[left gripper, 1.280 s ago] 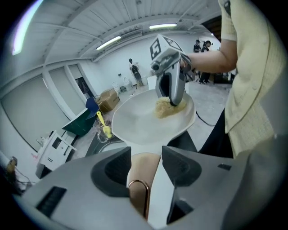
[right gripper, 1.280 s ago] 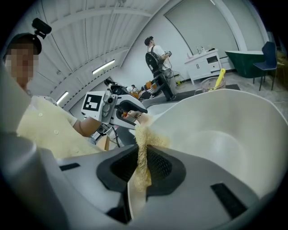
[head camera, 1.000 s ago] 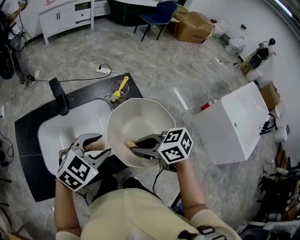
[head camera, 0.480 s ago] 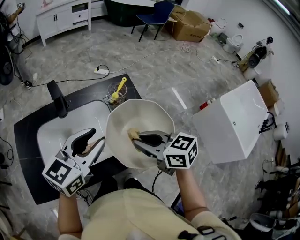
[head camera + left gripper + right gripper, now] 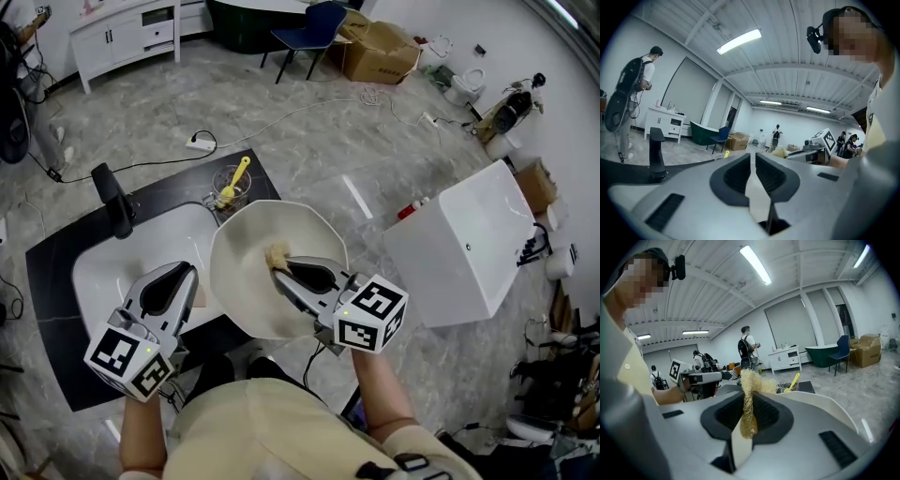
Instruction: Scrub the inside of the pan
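Pan (image 5: 242, 281) tilted, scrubber (image 5: 277, 255) pointing into it

Grey marbled floor (image 5: 309, 141); white cabinet (image 5: 131, 33) at far wall; blue chair (image 5: 319, 23) beside cardboard box (image 5: 380, 52); large white box (image 5: 469, 244) at right; ceiling strip light (image 5: 739, 41) lit overhead.

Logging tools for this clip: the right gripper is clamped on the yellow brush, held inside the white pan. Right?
Not the brush: the right gripper is clamped on a beige fibrous scrubber, held inside the white pan, as the right gripper view shows. The yellow brush stands in a cup beyond the pan.
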`<state>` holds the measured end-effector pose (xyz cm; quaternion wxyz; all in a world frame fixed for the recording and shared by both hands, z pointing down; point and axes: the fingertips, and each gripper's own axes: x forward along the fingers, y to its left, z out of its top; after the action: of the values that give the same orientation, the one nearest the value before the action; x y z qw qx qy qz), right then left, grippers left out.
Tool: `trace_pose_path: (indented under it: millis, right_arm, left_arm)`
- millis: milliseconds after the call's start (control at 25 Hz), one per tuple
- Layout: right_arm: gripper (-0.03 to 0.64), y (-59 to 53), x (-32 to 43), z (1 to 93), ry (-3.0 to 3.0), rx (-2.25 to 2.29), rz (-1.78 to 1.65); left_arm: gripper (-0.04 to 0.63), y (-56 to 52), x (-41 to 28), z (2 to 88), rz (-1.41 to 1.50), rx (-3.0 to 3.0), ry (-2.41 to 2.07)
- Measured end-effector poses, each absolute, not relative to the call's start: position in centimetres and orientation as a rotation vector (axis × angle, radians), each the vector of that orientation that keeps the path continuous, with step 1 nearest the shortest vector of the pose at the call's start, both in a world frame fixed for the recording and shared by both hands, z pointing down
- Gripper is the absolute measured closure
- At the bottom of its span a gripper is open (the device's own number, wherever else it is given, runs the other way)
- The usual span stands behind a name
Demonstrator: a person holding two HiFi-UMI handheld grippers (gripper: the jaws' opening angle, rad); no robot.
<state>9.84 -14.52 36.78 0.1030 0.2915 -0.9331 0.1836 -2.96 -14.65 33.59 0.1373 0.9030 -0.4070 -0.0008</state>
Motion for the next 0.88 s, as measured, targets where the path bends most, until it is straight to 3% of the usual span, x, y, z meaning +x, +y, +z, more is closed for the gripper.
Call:
trace_pose_path:
  millis: [880]
  right_arm:
    - [0.557,-15.4,10.1,37.9,-2.679,0.985,0.496]
  left_arm:
    - [0.565,-15.4,-3.2,35.7,0.234,2.588,-1.327]
